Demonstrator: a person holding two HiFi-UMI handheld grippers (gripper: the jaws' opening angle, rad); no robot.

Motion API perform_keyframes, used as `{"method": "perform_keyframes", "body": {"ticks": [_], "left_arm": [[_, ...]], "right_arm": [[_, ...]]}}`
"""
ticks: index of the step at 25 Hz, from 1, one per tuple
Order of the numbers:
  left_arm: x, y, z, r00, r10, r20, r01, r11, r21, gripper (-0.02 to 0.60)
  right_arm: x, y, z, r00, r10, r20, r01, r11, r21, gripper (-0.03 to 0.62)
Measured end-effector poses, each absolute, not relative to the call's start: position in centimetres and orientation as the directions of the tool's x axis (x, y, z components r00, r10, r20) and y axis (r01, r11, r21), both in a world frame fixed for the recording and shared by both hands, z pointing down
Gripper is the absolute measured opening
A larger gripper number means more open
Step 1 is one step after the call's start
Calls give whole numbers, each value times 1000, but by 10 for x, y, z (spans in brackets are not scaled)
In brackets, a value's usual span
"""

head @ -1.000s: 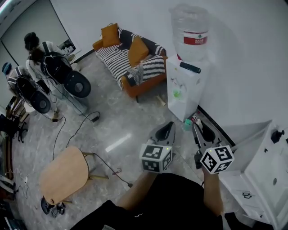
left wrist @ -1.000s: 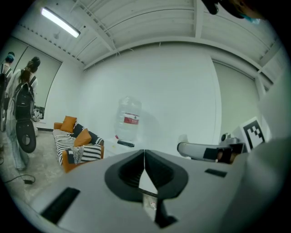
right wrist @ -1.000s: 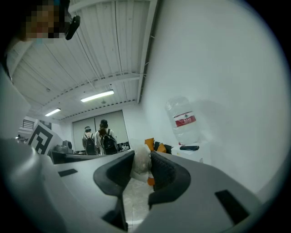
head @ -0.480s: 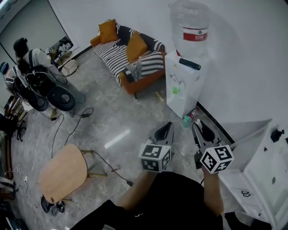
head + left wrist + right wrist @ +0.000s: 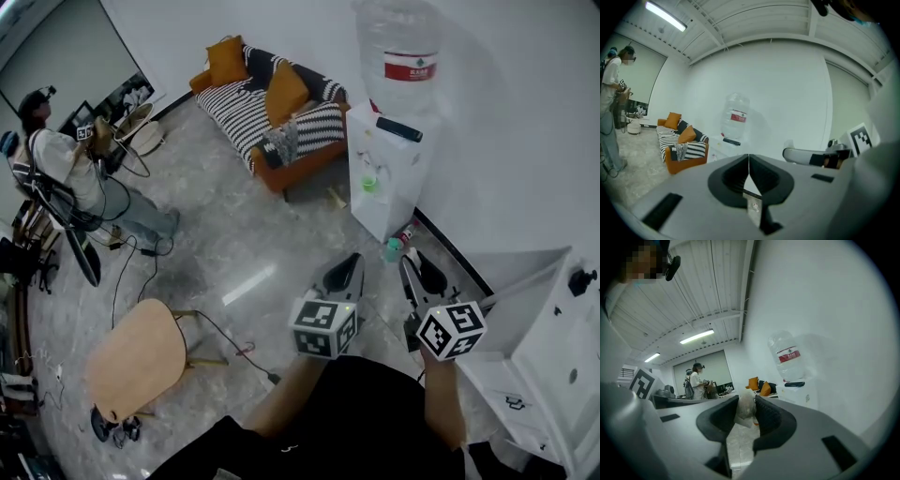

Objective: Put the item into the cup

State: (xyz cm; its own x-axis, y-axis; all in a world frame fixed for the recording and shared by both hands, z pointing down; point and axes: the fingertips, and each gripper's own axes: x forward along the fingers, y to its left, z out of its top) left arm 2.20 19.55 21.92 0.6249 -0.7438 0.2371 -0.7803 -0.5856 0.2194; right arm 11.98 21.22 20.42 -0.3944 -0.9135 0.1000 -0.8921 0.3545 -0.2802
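- In a white-walled room with a grey marbled floor [image 5: 246,246], a person holds two grippers out in front, both aimed roughly level toward a water dispenser [image 5: 386,178].
- The right gripper [image 5: 412,264] pinches a pale crumpled item [image 5: 744,408], possibly a wad of paper or film, between its pads. It is carried in open air, well apart from any cup, and appears to be in transit.
- The left gripper [image 5: 353,259] has its jaws pressed together on nothing and seems idle beside its partner.
- A small green cup [image 5: 369,185] sits in the dispenser's tap recess and a teal cup [image 5: 393,250] stands on the floor at its foot. Which one is the target cannot be told.
- Behind are a striped sofa [image 5: 272,117] with orange cushions and a wooden chair [image 5: 131,361]. Another person [image 5: 66,173] stands at the far left, and a white cabinet [image 5: 548,361] stands at the right.
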Motion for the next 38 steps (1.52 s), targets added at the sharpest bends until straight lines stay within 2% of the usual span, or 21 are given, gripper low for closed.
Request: {"method": "perform_keyframes", "body": {"ticks": [12,18,23,30,38], "left_arm": [[14,167,226,603,-762,235,-796,-554,245,14],[-16,130,232,533,-809,246,-837,-461,295,14],[-16,107,232,533,-813,235,-835,-460,302,14],[-67,59,221,420,-881,219,-882,-339,328,14],[-66,13,215,445,-862,243,-881,-372,292,14]], "right_arm": [[102,188,209,-438,-890,131,-878,391,-277,107],[98,169,209,-446,-881,158,-879,398,-264,107],[93,144,216,-471,-861,194,-871,417,-261,107],[61,93,198,-551,-816,174,-829,509,-233,107],[41,45,200,-579,-795,180,-807,527,-267,107]]}}
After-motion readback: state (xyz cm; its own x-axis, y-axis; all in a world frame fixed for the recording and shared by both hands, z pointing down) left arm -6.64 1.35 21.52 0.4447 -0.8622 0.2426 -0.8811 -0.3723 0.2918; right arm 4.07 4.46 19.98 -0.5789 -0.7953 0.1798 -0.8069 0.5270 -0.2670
